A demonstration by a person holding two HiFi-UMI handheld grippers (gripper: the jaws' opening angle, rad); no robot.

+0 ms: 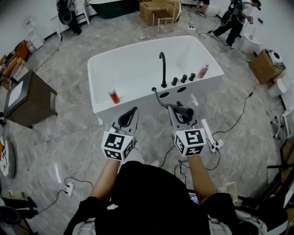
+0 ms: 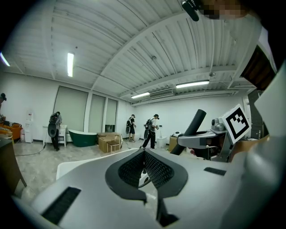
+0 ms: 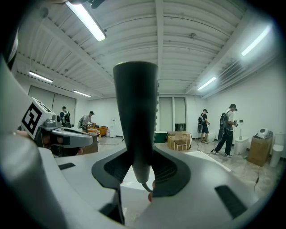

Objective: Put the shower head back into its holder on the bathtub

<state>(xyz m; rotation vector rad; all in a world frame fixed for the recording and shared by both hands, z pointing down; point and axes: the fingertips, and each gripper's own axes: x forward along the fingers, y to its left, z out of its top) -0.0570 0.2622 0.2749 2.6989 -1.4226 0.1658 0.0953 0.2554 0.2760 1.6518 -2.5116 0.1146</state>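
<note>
The white bathtub stands in front of me, with a black faucet and three black knobs on its near rim. Beside them are two round holes in the rim. The black shower head stands upright in my right gripper, which is shut on its handle just short of the rim. Its hose runs to the tub edge. My left gripper hangs to the left of it, shut, with nothing held.
A red bottle and a pink bottle stand on the tub rim. A brown cabinet is at the left. Cables and a power strip lie on the floor to the right. People and boxes are at the back.
</note>
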